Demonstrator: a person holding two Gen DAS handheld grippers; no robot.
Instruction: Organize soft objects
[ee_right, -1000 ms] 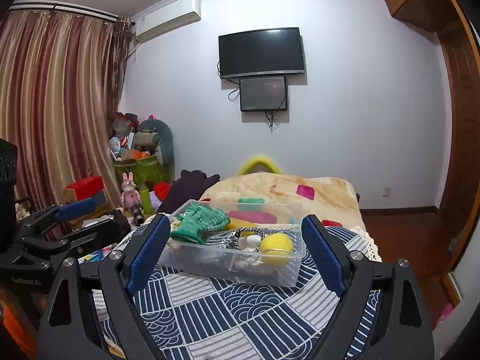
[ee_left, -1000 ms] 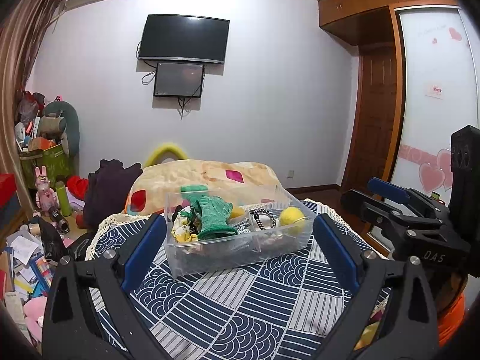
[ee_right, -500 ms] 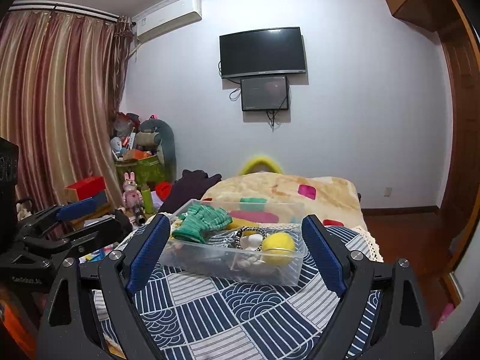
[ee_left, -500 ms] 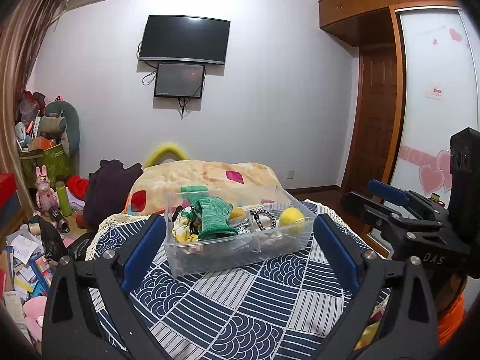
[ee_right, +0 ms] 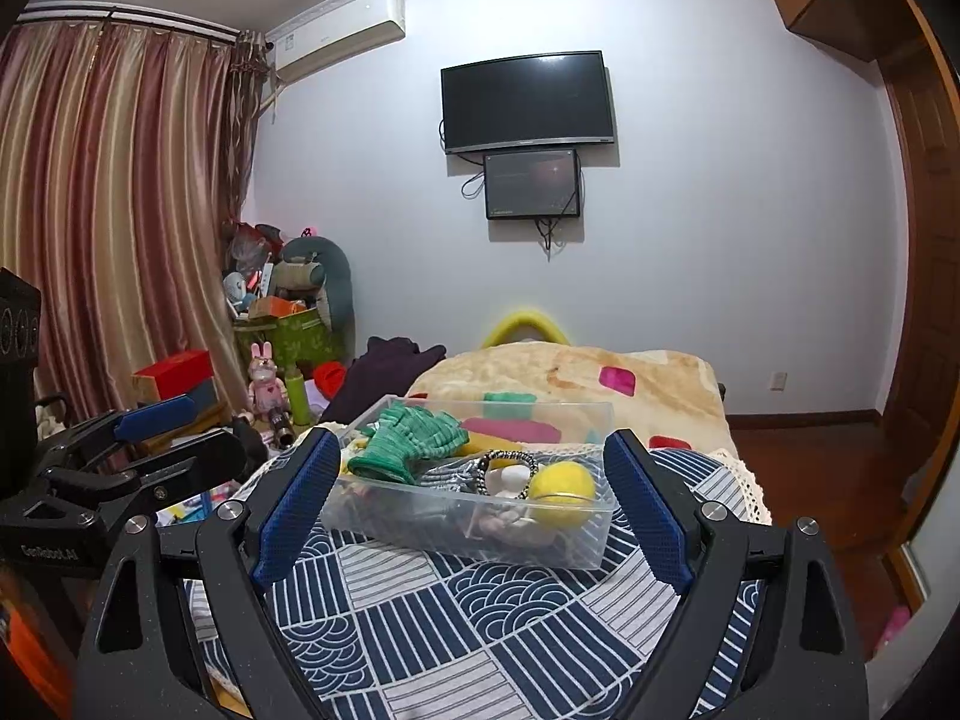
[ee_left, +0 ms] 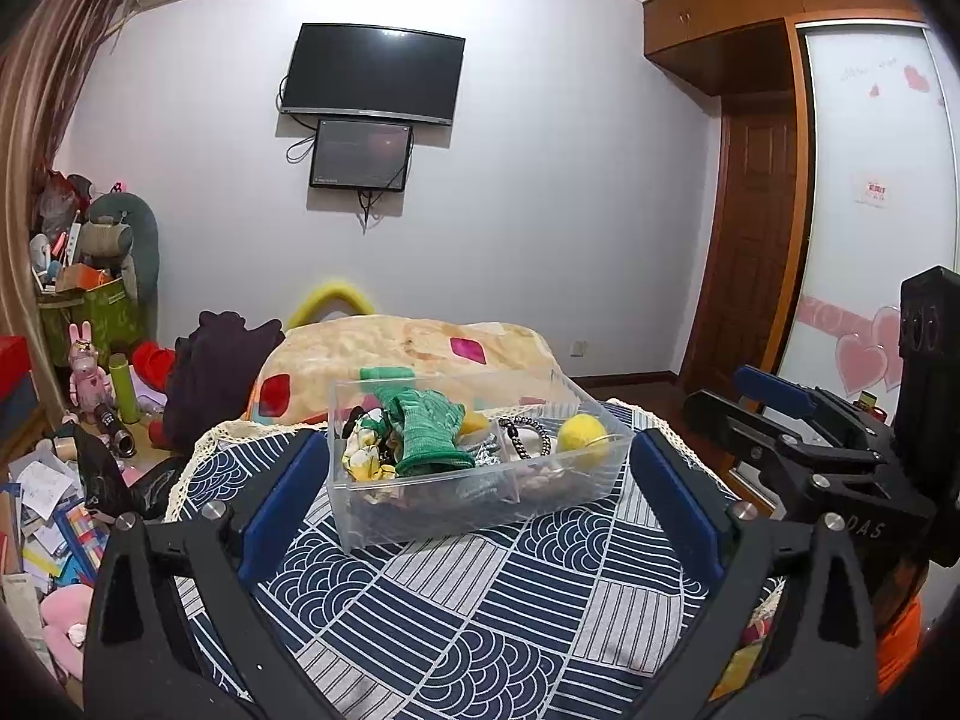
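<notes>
A clear plastic box [ee_left: 480,468] sits on the patterned table [ee_left: 480,612], holding a green glove [ee_left: 429,438] and yellow ball [ee_left: 581,433]. Left gripper [ee_left: 480,498] and right gripper [ee_right: 474,498] hover spread wide, empty. Only the right view shows curtains [ee_right: 108,228]; only the left shows the wardrobe door [ee_left: 870,210].

Left tool [ee_left: 480,498] and right tool [ee_right: 471,507], black frames, blue textured pads [ee_right: 295,504], silver screws

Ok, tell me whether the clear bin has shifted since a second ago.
No. The clear bin sits at the same spot on the patterned cloth, below the wall TV.
</notes>
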